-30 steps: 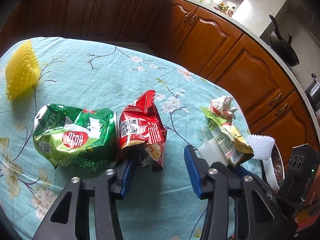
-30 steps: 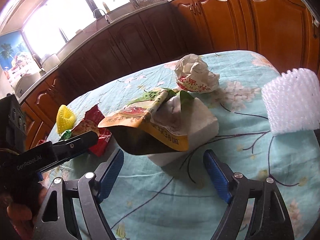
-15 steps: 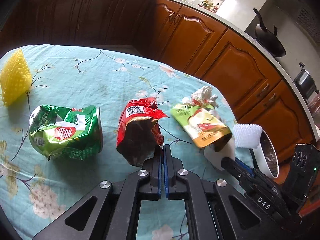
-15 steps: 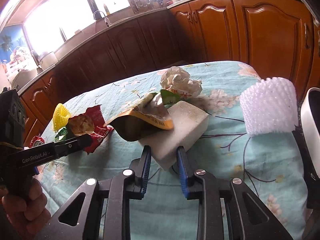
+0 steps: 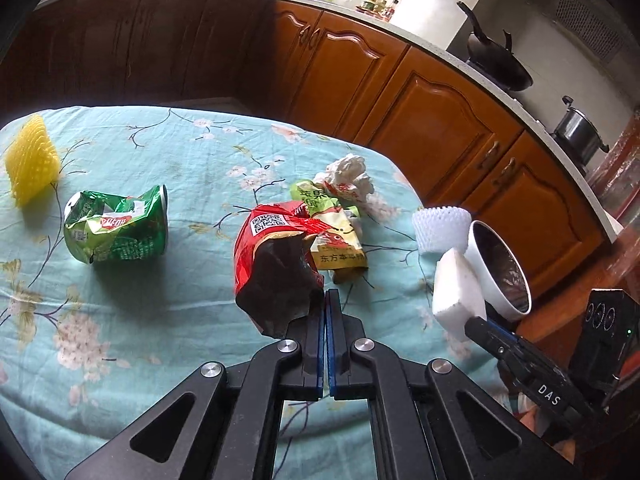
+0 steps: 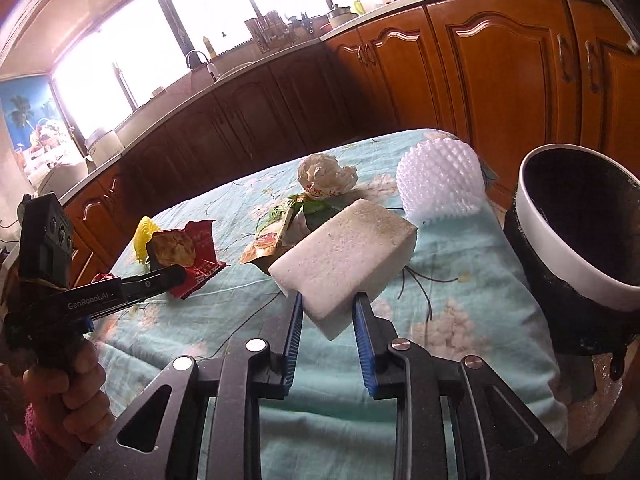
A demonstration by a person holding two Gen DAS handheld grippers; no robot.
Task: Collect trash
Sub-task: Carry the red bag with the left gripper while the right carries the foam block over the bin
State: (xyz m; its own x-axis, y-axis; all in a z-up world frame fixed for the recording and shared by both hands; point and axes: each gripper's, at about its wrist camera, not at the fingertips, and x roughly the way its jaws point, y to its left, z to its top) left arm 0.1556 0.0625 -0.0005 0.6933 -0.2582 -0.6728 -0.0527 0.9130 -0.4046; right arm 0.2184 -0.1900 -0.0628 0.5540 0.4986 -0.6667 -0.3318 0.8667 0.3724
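My left gripper (image 5: 325,300) is shut on a red snack bag (image 5: 276,264) and holds it above the table; it also shows in the right wrist view (image 6: 192,256). My right gripper (image 6: 326,304) is shut on a white foam block (image 6: 344,258), lifted next to a white bin with a black liner (image 6: 580,220). The block (image 5: 456,288) and bin (image 5: 500,268) show in the left wrist view too. On the teal flowered tablecloth (image 5: 160,320) lie a green snack bag (image 5: 116,228), a yellow-green pouch (image 5: 332,232) and a crumpled white wrapper (image 5: 348,176).
A yellow foam net (image 5: 30,164) sits at the table's far left. A white foam net (image 5: 442,228) stands near the bin. Wooden kitchen cabinets (image 5: 420,120) run behind the table, with a wok (image 5: 496,64) and a pot (image 5: 580,132) on the counter.
Both grippers were open a second ago, then closed: left on the red bag, right on the foam block. Both have since lifted their loads, the block toward the bin.
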